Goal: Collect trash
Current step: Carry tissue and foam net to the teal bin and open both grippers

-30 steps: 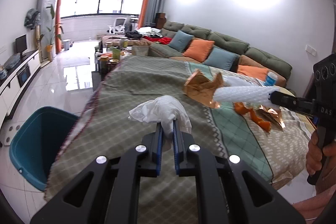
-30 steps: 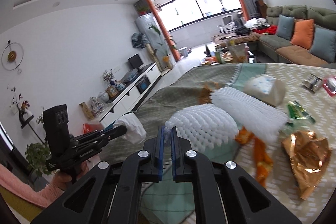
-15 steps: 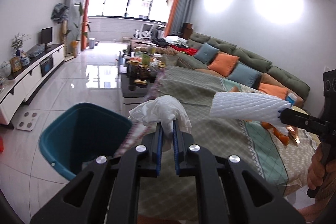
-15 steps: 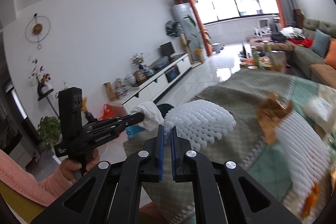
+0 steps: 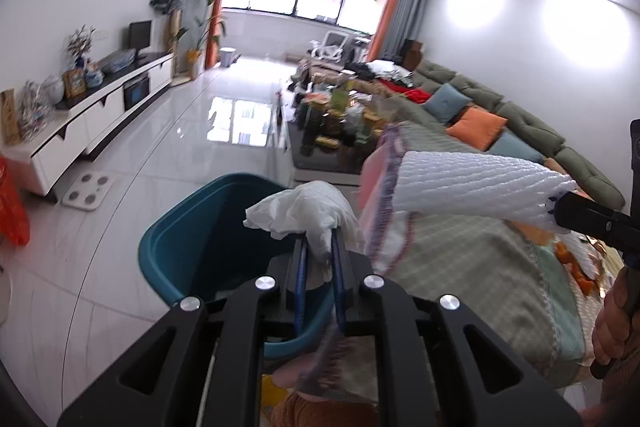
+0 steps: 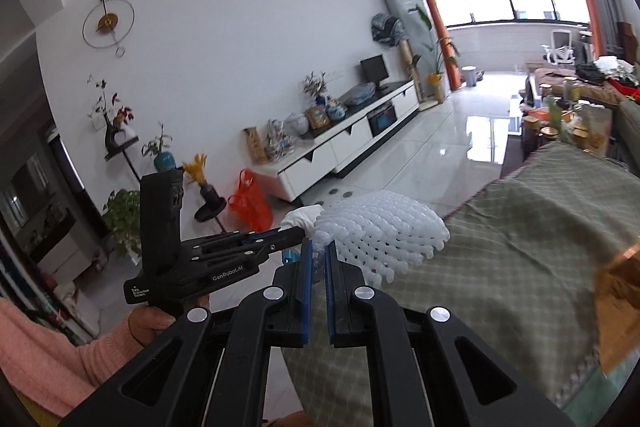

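Left gripper point(image 5: 318, 247) pinches a crumpled white tissue point(image 5: 300, 213) between its narrow blue pads; the wad bulges out ahead of the fingertips and sits directly above the open teal bin point(image 5: 192, 247), over the bin's near-right rim. The bin stands on the pale tiled floor point(image 5: 168, 155), hard against the corner of the table draped in a green diamond-patterned cloth point(image 5: 472, 259). Right gripper point(image 6: 316, 259) has its jaws drawn narrow on the end of a white foam net sleeve point(image 6: 380, 231), which fans out past the fingertips to the right. From the left wrist view the same sleeve point(image 5: 472, 187) stretches level from the right gripper's black nose toward the bin, its free end just beside the tissue, hanging over the cloth edge and short of the bin's mouth. In the right wrist view the left gripper point(image 6: 298, 233) shows side-on, held by a hand point(image 6: 150, 321) in a pink sleeve point(image 6: 44, 351), its tissue touching or nearly touching the sleeve's near edge; which, cannot be told. More orange and foil scraps point(image 5: 580, 263) lie on the cloth on the side away from the bin, blurred. An orange bag point(image 6: 250, 203) sits on the floor by the white TV cabinet point(image 6: 340, 147), well apart from the bin.
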Tool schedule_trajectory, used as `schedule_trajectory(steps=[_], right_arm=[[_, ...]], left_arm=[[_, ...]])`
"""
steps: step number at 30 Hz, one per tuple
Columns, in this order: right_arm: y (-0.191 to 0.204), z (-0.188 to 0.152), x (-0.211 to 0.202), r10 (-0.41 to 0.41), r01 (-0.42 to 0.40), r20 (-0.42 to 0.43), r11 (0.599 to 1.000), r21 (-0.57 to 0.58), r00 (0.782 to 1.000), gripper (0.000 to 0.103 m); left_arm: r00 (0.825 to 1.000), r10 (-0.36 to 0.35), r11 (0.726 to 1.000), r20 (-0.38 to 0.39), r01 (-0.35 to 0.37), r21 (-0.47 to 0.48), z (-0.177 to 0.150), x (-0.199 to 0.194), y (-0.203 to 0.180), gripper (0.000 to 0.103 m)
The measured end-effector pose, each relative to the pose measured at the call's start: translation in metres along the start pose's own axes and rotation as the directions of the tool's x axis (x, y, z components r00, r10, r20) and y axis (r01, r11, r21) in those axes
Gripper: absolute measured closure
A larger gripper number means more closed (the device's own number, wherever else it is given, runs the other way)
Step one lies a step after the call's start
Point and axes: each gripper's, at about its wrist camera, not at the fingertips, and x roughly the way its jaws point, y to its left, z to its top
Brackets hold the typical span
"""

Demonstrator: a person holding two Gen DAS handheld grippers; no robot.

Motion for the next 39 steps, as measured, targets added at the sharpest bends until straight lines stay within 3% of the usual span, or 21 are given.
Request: schedule_trajectory(steps=[4,12,25,26,28,29,34,39], right_arm=[[-0.004,0.004,0.029,0.011,-0.01,-0.052,1.0,0.01,0.999,0.097],[-0.013,0.009,0.075,0.016,-0.011,-0.14,0.999,0.035,0.99,0.097],[-0.011,0.011,0.137,-0.007,0.02,-0.261,0.999,0.047,0.965,0.093],[-0.013,0.012,0.14,-0.006,0.022,-0.27,0.998,0.056,0.963,0.091],[-0.018,0.01,0.142,-0.012,0.036,-0.28,0.996,0.08,0.96,0.058],[-0.02,0.01,0.141,-0.019,0.045,-0.275,0.995,0.088,0.961,0.054],[-0.025,0.01,0.133,-0.014,0.041,-0.262,0.994,0.101,0.965,0.054],[-0.029,0.013,0.125,-0.001,0.032,-0.254,0.992,0.118,0.967,0.054]], left_arm=[[0.999,0.023,0.999,-0.037,-0.024,-0.026,-0.001,0.012,0.015,0.089],[0.993,0.064,0.997,-0.1,-0.068,-0.037,-0.004,0.036,0.031,0.076],[0.985,0.097,0.991,-0.14,-0.109,-0.083,-0.009,0.052,0.052,0.04],[0.986,0.098,0.99,-0.135,-0.11,-0.087,-0.008,0.05,0.053,0.035],[0.987,0.102,0.989,-0.126,-0.114,-0.093,-0.01,0.047,0.053,0.028],[0.988,0.103,0.989,-0.117,-0.114,-0.093,-0.009,0.044,0.052,0.025],[0.99,0.109,0.99,-0.087,-0.116,-0.08,-0.005,0.034,0.045,0.018],[0.993,0.1,0.993,-0.055,-0.103,-0.065,-0.001,0.025,0.037,0.017]])
